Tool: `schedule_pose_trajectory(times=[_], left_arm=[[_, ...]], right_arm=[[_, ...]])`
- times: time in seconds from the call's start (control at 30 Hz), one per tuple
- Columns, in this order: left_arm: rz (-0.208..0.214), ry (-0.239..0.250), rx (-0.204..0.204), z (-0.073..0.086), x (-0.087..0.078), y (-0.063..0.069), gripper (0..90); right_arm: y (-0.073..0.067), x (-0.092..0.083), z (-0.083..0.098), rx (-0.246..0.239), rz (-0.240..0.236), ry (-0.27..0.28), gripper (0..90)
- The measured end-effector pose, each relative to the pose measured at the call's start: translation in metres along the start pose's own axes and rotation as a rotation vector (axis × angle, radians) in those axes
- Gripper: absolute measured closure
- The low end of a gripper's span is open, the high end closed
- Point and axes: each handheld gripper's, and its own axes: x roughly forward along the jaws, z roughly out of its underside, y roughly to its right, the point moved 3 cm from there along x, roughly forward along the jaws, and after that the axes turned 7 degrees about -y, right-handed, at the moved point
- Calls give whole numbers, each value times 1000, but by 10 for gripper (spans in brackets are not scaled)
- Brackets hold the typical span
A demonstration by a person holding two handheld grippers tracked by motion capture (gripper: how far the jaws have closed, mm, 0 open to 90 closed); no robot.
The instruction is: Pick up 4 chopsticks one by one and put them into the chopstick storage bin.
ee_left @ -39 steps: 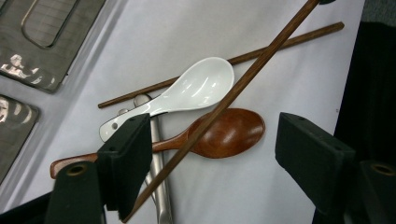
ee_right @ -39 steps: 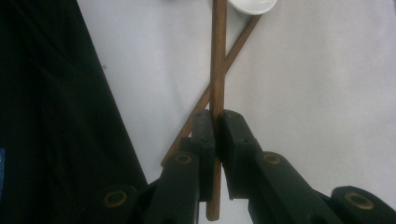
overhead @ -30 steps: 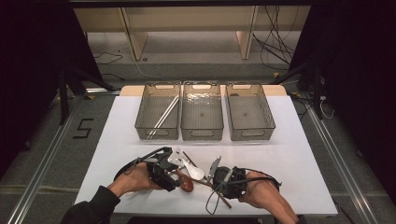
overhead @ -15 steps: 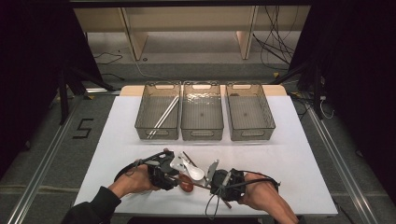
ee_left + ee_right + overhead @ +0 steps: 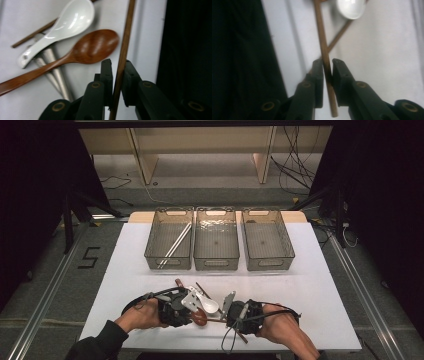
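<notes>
Both grippers are down at the near edge of the white table (image 5: 320, 270), pointing at each other over a small pile of utensils. The left gripper (image 5: 117, 65) has just been closing its jaws, and in the left gripper view a brown chopstick (image 5: 122, 55) runs right between them, pinched or as good as. Left of that stick lie a wood spoon (image 5: 90, 48), a white spoon (image 5: 67, 21) w/ its bowl up, plus two metal chopsticks (image 5: 53, 72) partly under the spoons.

The right gripper (image 5: 327, 63) has just been easing its jaws apart a bit, but the stick (image 5: 324, 60) sits in the narrow gap; can't tell if the pads press it or just touch. A 2nd brown stick (image 5: 339, 35) crosses behind it.

From the high view, the left hand (image 5: 142, 316) and right hand (image 5: 277, 322) sit close together, pile between them. Farther back are three bins (image 5: 218, 265) side by side; the leftmost has a pair of pale chopsticks (image 5: 175, 245) lying diagonally in it.
</notes>
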Motion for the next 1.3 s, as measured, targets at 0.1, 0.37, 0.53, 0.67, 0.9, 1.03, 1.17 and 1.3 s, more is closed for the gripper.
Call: schedule_pose_trajectory(times=[0.1,0.37,0.53,0.67,0.9,1.03,1.17,1.3], left_arm=[[-2,16,-32,1,-5,-3,848],[-60,54,-223,20,-15,-27,849],[-126,102,-360,30,-24,-42,848],[-170,140,-464,37,-28,-53,849],[-189,198,-576,50,-37,-68,848],[-209,219,-614,58,-44,-78,848],[-236,240,-660,67,-52,-91,848],[-251,247,-687,71,-54,-99,848]], right_arm=[[9,-4,2,65,0,48,608],[19,-15,5,211,24,150,414],[22,-13,9,292,-3,184,366],[21,-3,11,344,-12,161,337],[21,14,12,387,-46,107,304],[20,22,12,389,-60,83,298],[19,26,12,376,-70,62,298],[19,25,13,385,-72,62,299]])
